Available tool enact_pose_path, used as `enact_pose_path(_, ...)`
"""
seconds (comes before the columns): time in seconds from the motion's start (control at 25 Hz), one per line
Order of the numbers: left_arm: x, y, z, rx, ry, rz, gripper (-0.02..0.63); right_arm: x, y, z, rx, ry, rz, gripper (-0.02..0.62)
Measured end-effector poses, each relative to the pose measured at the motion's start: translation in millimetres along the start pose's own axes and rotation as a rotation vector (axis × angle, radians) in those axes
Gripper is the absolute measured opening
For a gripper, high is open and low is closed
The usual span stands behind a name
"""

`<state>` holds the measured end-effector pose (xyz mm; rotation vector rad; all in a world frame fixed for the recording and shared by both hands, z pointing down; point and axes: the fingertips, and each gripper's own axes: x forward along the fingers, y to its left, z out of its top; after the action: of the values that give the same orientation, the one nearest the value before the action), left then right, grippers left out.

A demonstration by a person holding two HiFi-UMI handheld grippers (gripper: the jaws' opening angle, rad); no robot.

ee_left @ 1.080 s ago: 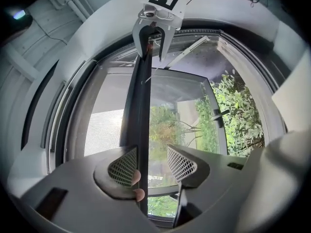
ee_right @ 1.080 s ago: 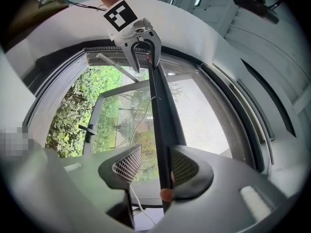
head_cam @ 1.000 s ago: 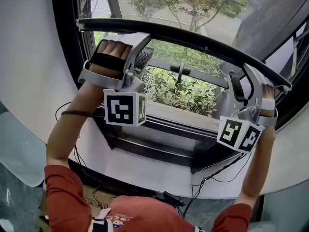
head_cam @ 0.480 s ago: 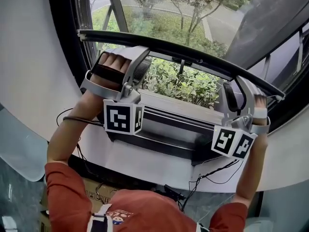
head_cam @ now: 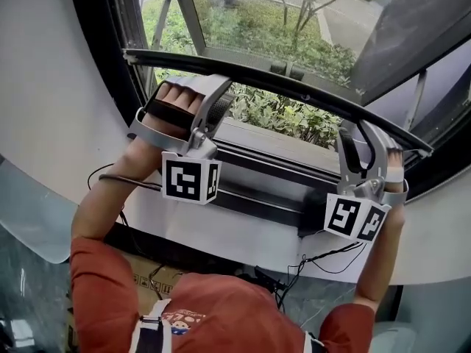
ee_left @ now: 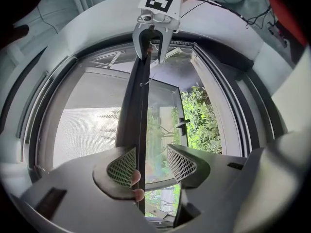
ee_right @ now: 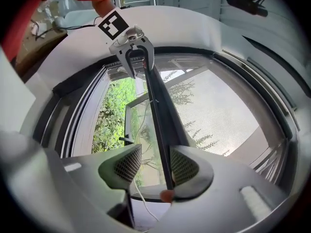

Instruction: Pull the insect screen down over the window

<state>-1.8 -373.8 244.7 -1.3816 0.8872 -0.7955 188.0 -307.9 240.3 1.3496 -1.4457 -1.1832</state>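
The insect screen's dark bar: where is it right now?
In the head view the dark bar slants across the window, lying between the open jaws of the left tongs and the right tongs, above the lower frame.

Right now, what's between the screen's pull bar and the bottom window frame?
No mesh yet. The head view shows an uncovered gap between the pull bar and the bottom window frame, with only green shrubs outside.
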Motion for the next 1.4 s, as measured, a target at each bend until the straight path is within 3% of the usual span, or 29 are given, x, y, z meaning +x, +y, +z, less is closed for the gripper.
enact_pose_path(0.88,-11.0,-99.6,-0.6,-0.061,0.001,-0.215,0.192,-7.3,96.1,-18.5,0.153,0.028,0.203,0.199)
enact_pose_path(1.04,-17.5,-120.7,-1.6,-0.073,0.017,-0.271,0.192,-10.6,117.1,-20.2,0.199,0.04,0.297,0.2)
enact_pose_path(1.4,-20.9,-169.3,-2.4,-0.095,0.027,-0.355,0.192,-13.4,167.6,-31.3,0.223,0.053,0.374,0.202)
